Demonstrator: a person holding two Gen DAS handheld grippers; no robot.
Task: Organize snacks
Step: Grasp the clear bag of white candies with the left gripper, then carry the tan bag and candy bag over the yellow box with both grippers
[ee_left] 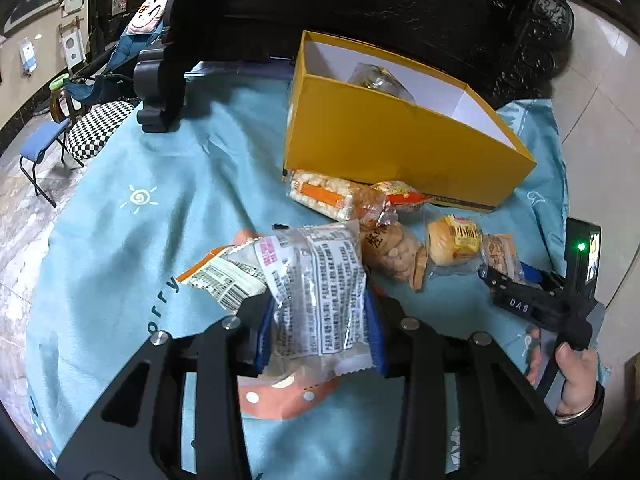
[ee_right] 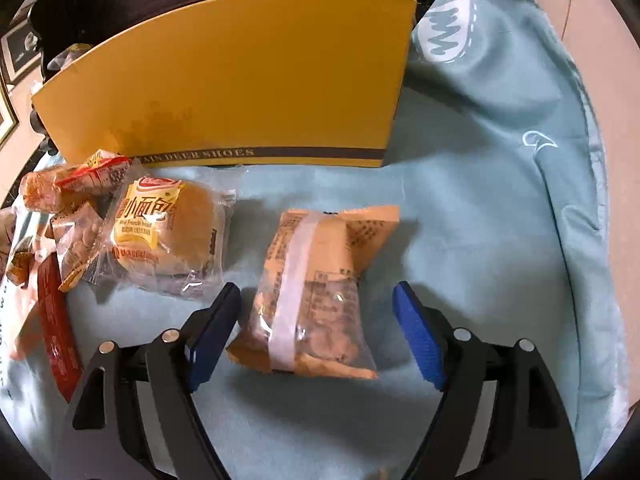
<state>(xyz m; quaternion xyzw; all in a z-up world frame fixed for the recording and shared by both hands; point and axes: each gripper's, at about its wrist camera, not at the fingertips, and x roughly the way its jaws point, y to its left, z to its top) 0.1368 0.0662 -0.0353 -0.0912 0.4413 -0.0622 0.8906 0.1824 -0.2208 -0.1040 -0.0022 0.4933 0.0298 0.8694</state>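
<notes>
yellow box (ee_left: 384, 140) at far edge of blue cloth (ee_left: 160, 168), open, one clear-wrapped snack (ee_left: 380, 80) inside | left gripper (ee_left: 320, 312) clamped on clear packet (ee_left: 320, 280) | right gripper (ee_right: 316, 332) apart, straddling orange packet (ee_right: 316, 292) lying on cloth | loose snacks (ee_right: 168, 232) along box front

Both views are taken from behind the jaws, angled steeply down, close over the cloth (ee_left: 160, 184). The yellow box (ee_left: 392, 140) beyond the jaws is shared.
</notes>
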